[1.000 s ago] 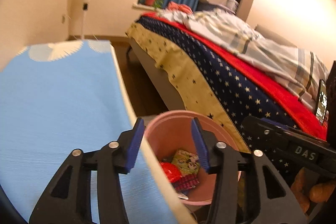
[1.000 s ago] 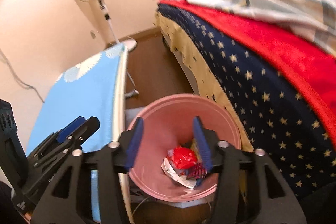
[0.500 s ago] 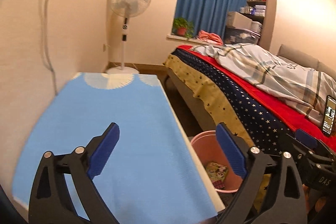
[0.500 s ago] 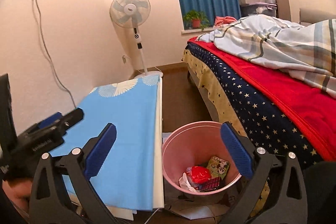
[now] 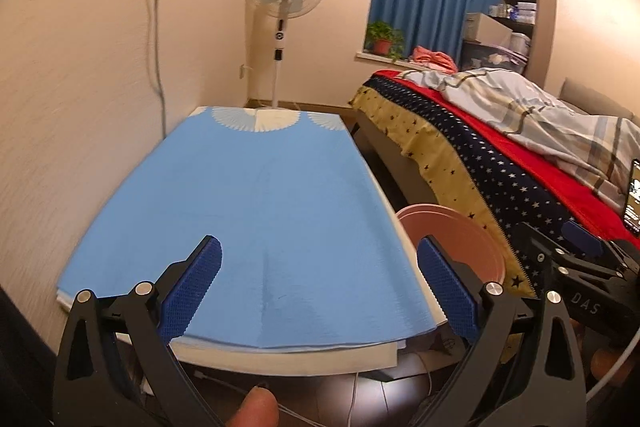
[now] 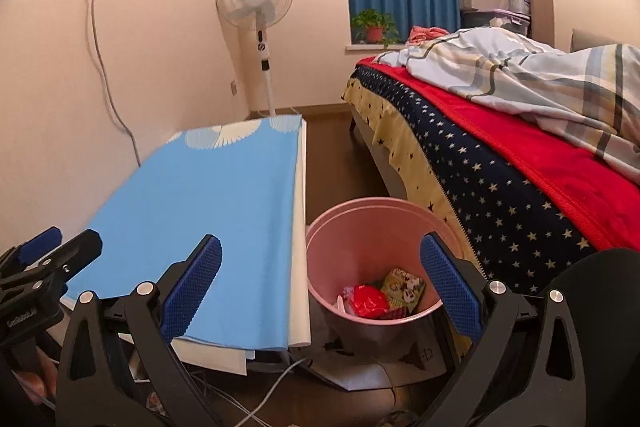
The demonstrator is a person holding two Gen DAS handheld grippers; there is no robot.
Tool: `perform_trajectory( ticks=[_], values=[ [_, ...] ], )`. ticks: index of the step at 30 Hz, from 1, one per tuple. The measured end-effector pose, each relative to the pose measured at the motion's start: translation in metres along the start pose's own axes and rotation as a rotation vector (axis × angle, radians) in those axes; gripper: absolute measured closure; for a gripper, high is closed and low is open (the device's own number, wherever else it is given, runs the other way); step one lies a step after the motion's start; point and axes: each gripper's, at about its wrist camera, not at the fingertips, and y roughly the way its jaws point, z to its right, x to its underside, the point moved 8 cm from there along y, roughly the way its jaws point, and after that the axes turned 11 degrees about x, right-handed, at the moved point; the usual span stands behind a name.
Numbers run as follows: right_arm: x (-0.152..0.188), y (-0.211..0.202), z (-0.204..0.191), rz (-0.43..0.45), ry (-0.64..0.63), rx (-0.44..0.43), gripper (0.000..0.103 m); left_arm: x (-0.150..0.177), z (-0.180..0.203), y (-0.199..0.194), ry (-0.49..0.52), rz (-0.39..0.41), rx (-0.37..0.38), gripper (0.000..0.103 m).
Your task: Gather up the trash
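Both tongs have drawn back from the pink bin — left tongs, right tongs spread wide, empty.

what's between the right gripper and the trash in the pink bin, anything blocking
Nothing visible blocks it. The right gripper is open and empty, and the pink bin has no lid, with the trash showing at its bottom. The blue-covered table stands beside the bin, not over it; only the bin's own wall surrounds the trash.
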Motion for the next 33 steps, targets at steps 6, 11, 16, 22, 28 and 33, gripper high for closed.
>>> perform_trajectory(
  ticks=[6, 11, 16, 22, 28, 33],
  values=[
    [0.005, 0.014, -0.014, -0.025, -0.023, 0.006, 0.005, 0.012, -0.015, 0.009, -0.011, -0.023, -0.050, 0.008],
    [0.008, 0.020, -0.022, -0.032, -0.042, 0.007, 0.005, 0.017, -0.027, 0.013, -0.037, -0.032, -0.083, 0.008],
    [0.009, 0.022, -0.024, -0.031, -0.045, 0.016, 0.005, 0.019, -0.032, 0.016, -0.050, -0.039, -0.092, 0.008],
    [0.010, 0.023, -0.025, -0.029, -0.046, 0.021, 0.005, 0.019, -0.032, 0.017, -0.048, -0.039, -0.095, 0.008],
    [0.011, 0.025, -0.025, -0.030, -0.047, 0.021, 0.005, 0.019, -0.032, 0.018, -0.046, -0.043, -0.093, 0.008],
    [0.011, 0.024, -0.025, -0.028, -0.046, 0.021, 0.005, 0.021, -0.031, 0.017, -0.036, -0.045, -0.093, 0.008]
  ],
)
